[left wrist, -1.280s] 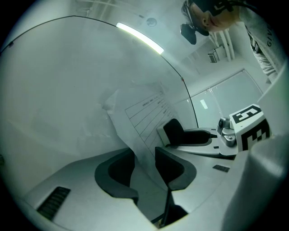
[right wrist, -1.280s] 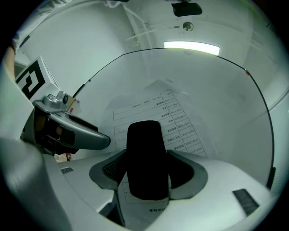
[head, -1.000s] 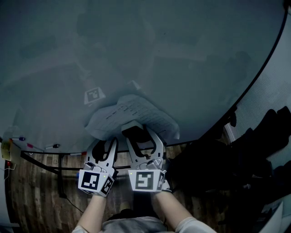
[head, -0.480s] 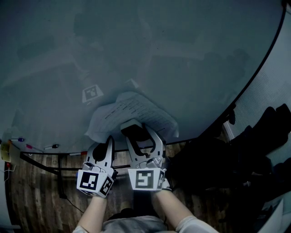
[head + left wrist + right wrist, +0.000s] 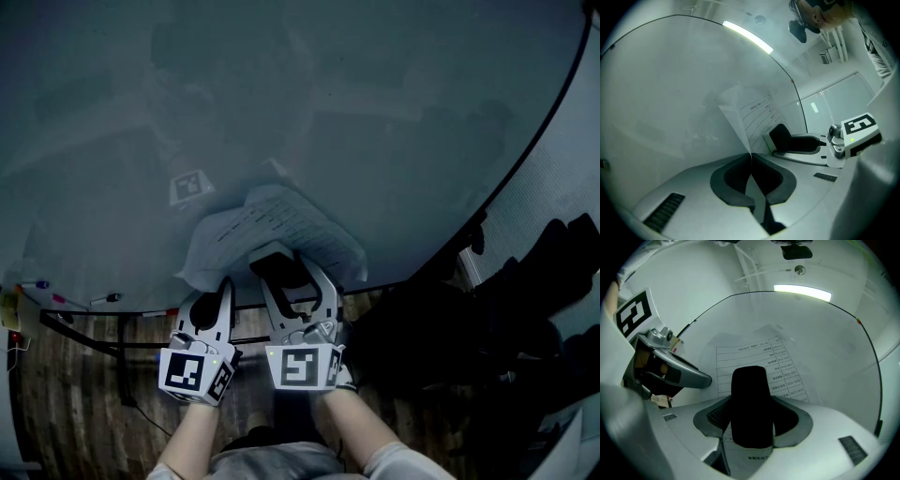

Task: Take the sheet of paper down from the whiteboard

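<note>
1. Looking down along a whiteboard (image 5: 328, 112), we see a sheet of paper (image 5: 281, 225) on it. Its lower part bows off the board toward both sets of fingers.
2. The fingers of the left gripper (image 5: 750, 157) are clenched on the sheet's lower left edge. The paper enters edge-on exactly where the two pads meet, then rises up and to the right of them.
3. The fingers of the right gripper (image 5: 752, 398) stand wide and appear closed against the sides of a black block (image 5: 752, 413). The block sits flat on the sheet's printed face. We judge it to be what pins the paper, though we cannot be sure.
4. The sheet stretches ahead of and above both sets of fingers. Its long axis runs up the board away from them, and the lines of print cross it. A strip of printed paper also shows on the near side of the right fingers, beneath the block.
5. Only the left fingers hold the paper itself. The right fingers, just beside them, touch only the block.
6. We judge that the sheet is not yet down. The next move likely depends on drawing the block straight off toward us, with the left grip steadying the edge against a tear.
</note>
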Motion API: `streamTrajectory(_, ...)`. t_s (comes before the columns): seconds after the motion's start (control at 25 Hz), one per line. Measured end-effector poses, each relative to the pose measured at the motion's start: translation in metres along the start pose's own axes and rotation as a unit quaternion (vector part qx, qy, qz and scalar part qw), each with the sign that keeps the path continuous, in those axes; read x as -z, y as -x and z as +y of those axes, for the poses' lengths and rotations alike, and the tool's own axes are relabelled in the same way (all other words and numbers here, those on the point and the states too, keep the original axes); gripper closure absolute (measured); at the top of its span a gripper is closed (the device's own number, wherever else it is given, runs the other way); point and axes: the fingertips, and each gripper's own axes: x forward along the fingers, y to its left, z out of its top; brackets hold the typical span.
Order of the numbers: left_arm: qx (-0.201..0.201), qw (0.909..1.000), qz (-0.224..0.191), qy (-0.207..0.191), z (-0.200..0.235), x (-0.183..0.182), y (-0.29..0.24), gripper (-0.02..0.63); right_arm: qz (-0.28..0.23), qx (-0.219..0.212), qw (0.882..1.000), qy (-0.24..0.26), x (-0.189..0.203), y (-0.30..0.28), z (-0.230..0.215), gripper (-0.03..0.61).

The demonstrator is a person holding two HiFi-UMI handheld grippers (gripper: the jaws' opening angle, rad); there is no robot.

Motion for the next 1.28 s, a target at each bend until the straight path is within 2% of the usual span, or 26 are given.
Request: streamTrajectory(1.28,-0.002,1.0000,0.004,0.005,0.005,0.006,0.010,0.598,0.006,0.011,1.000,0.013,0.002,0.003,0.001,0.324)
